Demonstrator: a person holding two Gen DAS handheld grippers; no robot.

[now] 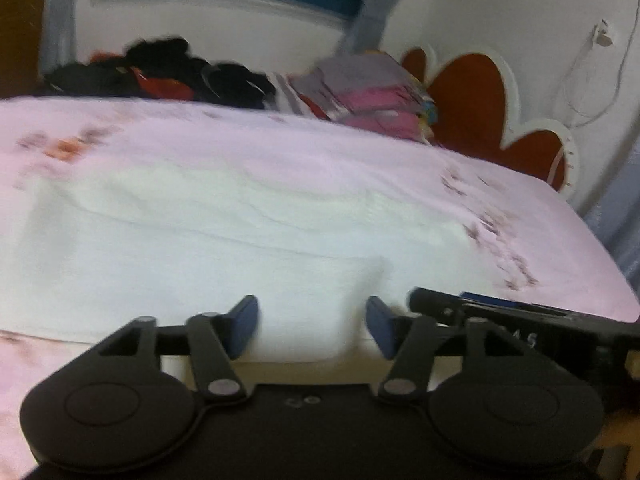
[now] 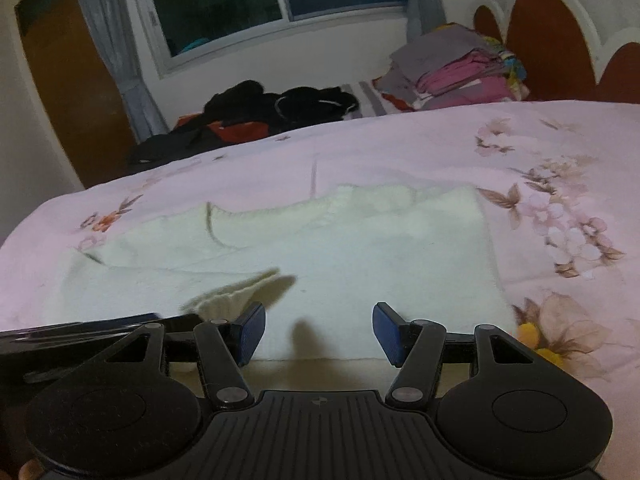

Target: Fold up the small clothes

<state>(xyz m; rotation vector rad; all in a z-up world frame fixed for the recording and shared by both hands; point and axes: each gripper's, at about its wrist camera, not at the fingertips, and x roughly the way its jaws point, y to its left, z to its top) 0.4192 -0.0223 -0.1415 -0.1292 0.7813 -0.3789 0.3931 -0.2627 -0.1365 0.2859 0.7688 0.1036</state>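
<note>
Blue pads on the left claw [image 1: 312, 326] stand apart with nothing between them, hovering low over the near edge of a cream knitted garment [image 1: 224, 240]. The right claw [image 2: 319, 332] is likewise spread and empty, just beside its partner, over the same hem. Both point forward and downward toward the bed [image 2: 560, 152], side by side, with the left claw's body showing at the lower left of the right wrist view.

The garment lies spread on the pink floral bedsheet, a sleeve or flap folded across its left part. It looks soft, light and limp, likely to sag and stretch if pinched at one spot; a grip on the near hem corners, or at a sleeve cuff, should carry a fold best.

Farther back sit a heap of dark clothes [image 2: 280, 108] and a stack of folded laundry [image 2: 460, 72] near the headboard [image 2: 552, 40].
</note>
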